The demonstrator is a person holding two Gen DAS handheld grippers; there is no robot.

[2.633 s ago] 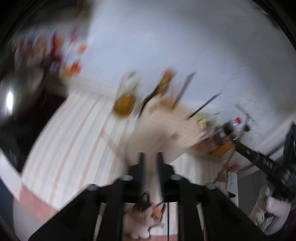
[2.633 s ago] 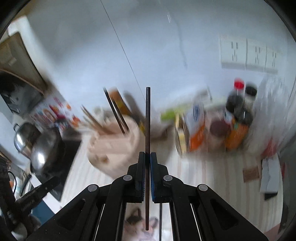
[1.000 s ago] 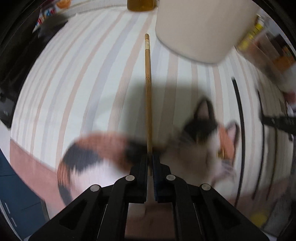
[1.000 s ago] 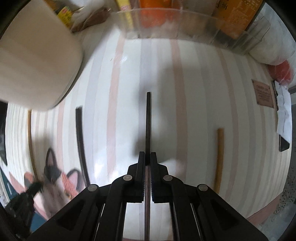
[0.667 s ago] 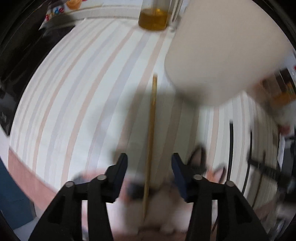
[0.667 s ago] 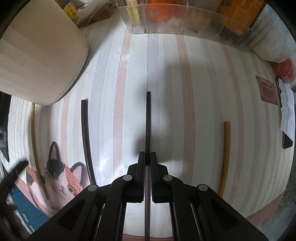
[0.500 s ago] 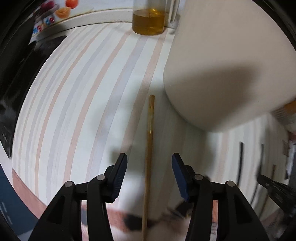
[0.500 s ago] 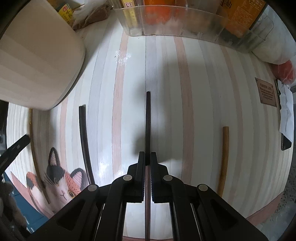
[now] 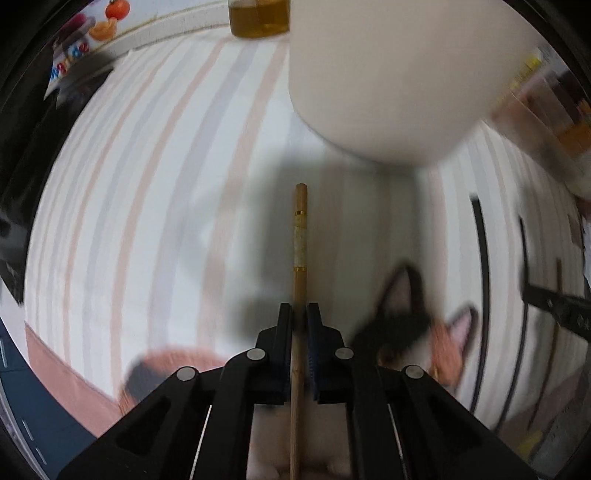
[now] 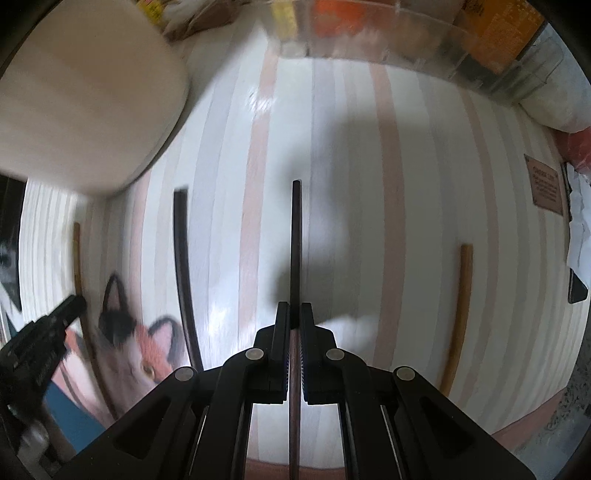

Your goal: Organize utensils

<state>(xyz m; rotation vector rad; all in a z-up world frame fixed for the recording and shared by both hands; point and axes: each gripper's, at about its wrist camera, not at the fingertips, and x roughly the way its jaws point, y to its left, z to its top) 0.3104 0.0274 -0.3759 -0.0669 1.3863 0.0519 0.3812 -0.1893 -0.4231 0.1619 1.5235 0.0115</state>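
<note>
My left gripper (image 9: 299, 314) is shut on a light wooden chopstick (image 9: 300, 240) with gold bands, which points forward over the striped mat toward the cream utensil holder (image 9: 391, 74). My right gripper (image 10: 291, 312) is shut on a dark chopstick (image 10: 295, 240) that also points forward over the mat. Another dark chopstick (image 10: 183, 266) lies on the mat left of it, and a light wooden chopstick (image 10: 460, 314) lies to the right. The utensil holder (image 10: 85, 96) stands at the upper left in the right wrist view. The left gripper (image 10: 44, 343) shows at the left edge there.
A glass of amber liquid (image 9: 258, 18) stands behind the holder. A clear bin (image 10: 388, 33) with orange packets runs along the back. A cat picture (image 10: 136, 339) is printed on the mat's front left. Papers (image 10: 580, 229) lie at the right edge. A black stovetop (image 9: 22, 166) is at the left.
My left gripper was open over the light wooden chopstick half a second ago and has now shut on it. My right gripper still holds the dark chopstick, nearly unmoved.
</note>
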